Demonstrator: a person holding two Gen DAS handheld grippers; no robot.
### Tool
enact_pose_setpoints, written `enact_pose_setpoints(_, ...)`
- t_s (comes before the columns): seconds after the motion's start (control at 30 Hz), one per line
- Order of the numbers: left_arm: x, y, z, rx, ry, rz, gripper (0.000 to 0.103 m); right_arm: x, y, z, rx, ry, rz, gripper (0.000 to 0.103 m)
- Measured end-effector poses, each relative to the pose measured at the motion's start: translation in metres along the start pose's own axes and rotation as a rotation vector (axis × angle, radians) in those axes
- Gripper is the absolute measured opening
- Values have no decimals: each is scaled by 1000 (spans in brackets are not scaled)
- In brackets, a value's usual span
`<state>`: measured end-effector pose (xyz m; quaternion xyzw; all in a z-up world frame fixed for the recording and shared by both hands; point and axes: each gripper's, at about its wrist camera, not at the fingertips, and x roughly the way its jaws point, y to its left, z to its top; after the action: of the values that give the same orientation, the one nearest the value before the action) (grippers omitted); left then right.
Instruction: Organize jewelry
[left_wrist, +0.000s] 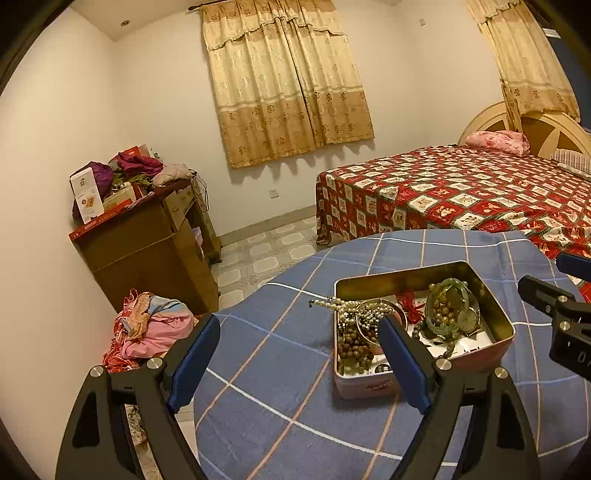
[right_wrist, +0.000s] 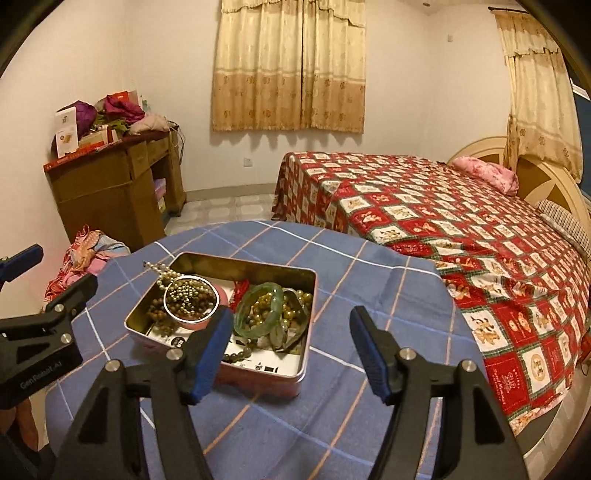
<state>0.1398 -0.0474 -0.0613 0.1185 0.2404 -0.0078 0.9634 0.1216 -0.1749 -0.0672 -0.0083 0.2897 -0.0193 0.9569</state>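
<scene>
From my remote seat: my left gripper hangs over the blue checked table, jaws spread wide and empty; the tin of jewelry (pearls, a green bangle) sits mid-table; my right gripper is likewise parted, holding nothing.

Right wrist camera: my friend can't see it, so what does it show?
An open tin full of jewelry, with bead strings and a green bangle, sits on a table under a blue checked cloth. The right gripper hovers in front with its blue fingers open and empty. Behind is a bed with a red patterned cover.
</scene>
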Motion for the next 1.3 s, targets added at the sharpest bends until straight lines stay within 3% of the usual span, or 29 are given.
enact_pose_setpoints(1.3, 9, 0, -5, -11, 39, -10, 87, 3, -2, -8, 5, 14, 14, 68)
